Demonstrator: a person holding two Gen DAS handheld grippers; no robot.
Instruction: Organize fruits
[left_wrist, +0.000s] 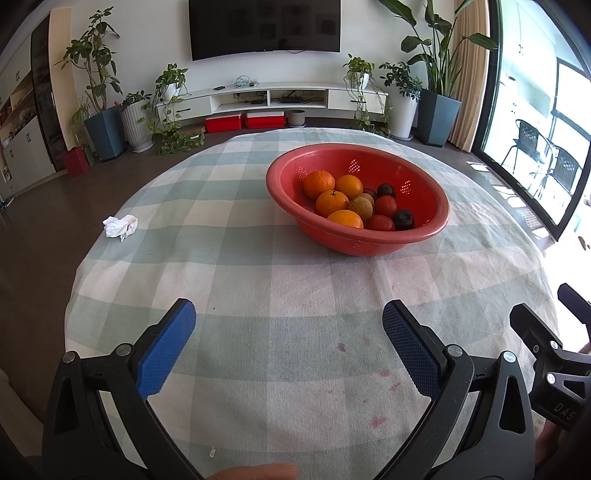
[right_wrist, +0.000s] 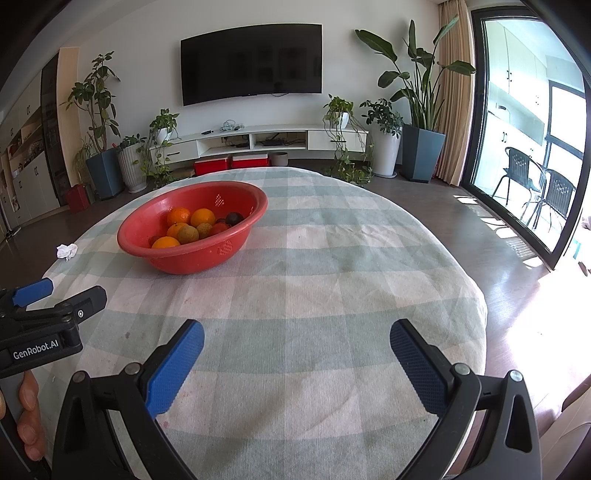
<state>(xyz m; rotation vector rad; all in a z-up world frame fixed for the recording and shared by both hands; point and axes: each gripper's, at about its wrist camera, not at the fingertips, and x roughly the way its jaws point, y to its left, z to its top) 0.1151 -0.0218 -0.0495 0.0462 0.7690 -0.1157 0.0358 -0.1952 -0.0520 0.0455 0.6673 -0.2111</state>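
A red plastic colander bowl (left_wrist: 424, 184) (right_wrist: 147, 221) stands on the checked tablecloth. It holds several oranges (left_wrist: 318, 183) (right_wrist: 202, 216), brownish round fruits (left_wrist: 360, 208) (right_wrist: 187, 233), red tomatoes (left_wrist: 386, 205) (right_wrist: 218, 228) and dark plums (left_wrist: 403, 218) (right_wrist: 234, 218). My left gripper (left_wrist: 289, 317) hovers open over the near cloth, well short of the bowl, with nothing between its blue pads. My right gripper (right_wrist: 296, 334) is also open and empty, to the right of the bowl. The left gripper (right_wrist: 61, 291) shows at the right wrist view's left edge, and the right gripper's body (left_wrist: 543, 343) shows at the left wrist view's right edge.
A crumpled white tissue (left_wrist: 120, 226) (right_wrist: 66, 251) lies near the table's left edge. The round table (left_wrist: 258, 258) carries pinkish stains near me. Beyond it are a TV cabinet (left_wrist: 273, 98), potted plants (left_wrist: 99, 122) and a glass door (left_wrist: 535, 122) on the right.
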